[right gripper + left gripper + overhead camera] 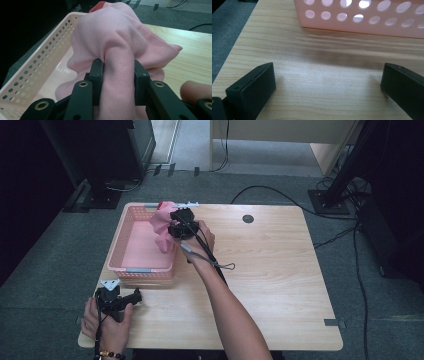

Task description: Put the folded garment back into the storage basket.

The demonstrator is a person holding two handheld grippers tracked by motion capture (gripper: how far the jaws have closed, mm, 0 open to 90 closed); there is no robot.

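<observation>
The right gripper is clamped on a bunched pink cloth, holding it over the right rim of the pink perforated plastic basket on the light wooden table; something red (maybe more fabric, hard to tell) peeks out behind the cloth. The left gripper rests low at the table's near-left corner w/ jaws wide apart, nothing btw them, basket wall just ahead.
</observation>
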